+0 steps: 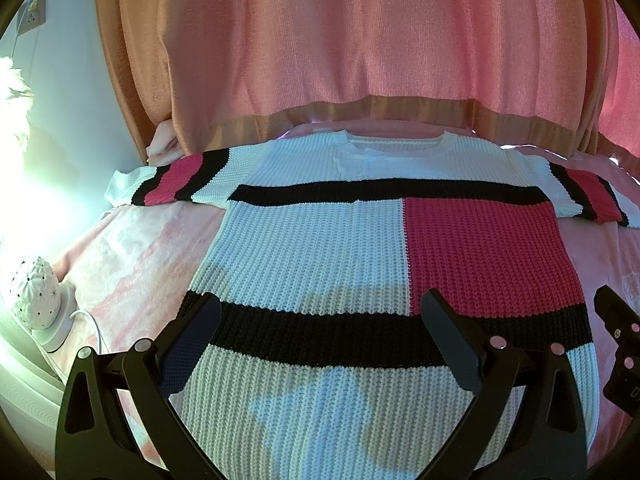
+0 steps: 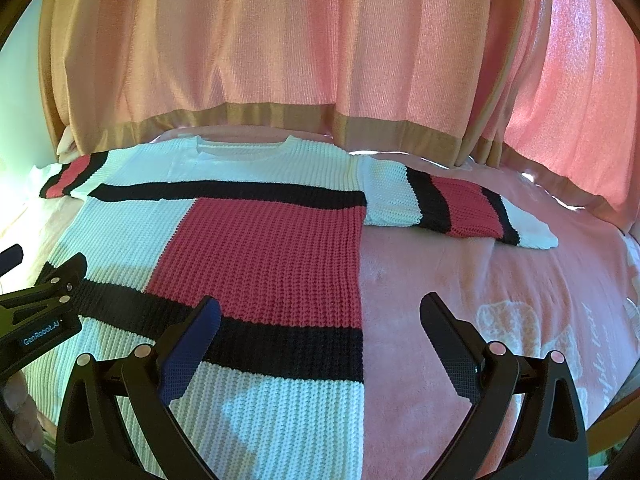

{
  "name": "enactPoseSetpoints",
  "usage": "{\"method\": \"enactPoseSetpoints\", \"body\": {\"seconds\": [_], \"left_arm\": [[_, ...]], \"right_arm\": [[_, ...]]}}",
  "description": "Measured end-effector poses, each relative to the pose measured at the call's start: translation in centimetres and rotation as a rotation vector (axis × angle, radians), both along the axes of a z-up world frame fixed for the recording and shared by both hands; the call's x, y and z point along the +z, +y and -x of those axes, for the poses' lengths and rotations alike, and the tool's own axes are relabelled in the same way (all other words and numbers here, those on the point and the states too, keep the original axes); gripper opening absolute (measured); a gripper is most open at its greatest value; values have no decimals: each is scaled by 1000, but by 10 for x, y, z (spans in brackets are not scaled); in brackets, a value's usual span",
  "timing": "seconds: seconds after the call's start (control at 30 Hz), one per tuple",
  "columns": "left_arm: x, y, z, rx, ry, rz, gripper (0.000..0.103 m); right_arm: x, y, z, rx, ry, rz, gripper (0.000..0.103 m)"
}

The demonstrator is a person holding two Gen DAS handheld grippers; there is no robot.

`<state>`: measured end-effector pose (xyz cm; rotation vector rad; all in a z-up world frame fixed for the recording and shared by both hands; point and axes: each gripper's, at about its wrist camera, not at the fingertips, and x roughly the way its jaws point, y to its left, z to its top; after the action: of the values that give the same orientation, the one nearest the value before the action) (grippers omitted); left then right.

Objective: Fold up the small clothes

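Note:
A knit sweater in white, black and red blocks lies flat, face up, on a pink bed, with both sleeves spread sideways and its neck toward the curtain. It also shows in the right wrist view. My left gripper is open and empty, hovering over the sweater's lower hem area. My right gripper is open and empty over the sweater's lower right edge, one finger above the sweater, the other above the blanket. The right gripper's tip shows at the right edge of the left wrist view; the left gripper shows at the left of the right wrist view.
A pink blanket covers the bed. Pink curtains hang close behind the sweater's neck. A white dotted lamp with a cord stands at the left of the bed. A wall is at the left.

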<state>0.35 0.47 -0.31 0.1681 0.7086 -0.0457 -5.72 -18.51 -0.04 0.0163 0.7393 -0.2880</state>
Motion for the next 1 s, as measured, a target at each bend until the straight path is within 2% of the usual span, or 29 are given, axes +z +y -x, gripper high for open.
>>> {"method": "enactPoseSetpoints", "body": {"seconds": [0.77, 0.83, 0.9, 1.0], "left_arm": [[-3, -1, 0, 5, 2, -2, 98], [-1, -3, -2, 4, 6, -8, 98], [7, -6, -6, -12, 8, -10, 98], [30, -15, -17, -40, -21, -1, 98]], "right_arm": [[2, -2, -1, -4, -6, 15, 98], [12, -15, -4, -24, -25, 17, 98], [30, -47, -10, -57, -36, -18, 98], [52, -121, -21, -149, -44, -72, 98]]}}
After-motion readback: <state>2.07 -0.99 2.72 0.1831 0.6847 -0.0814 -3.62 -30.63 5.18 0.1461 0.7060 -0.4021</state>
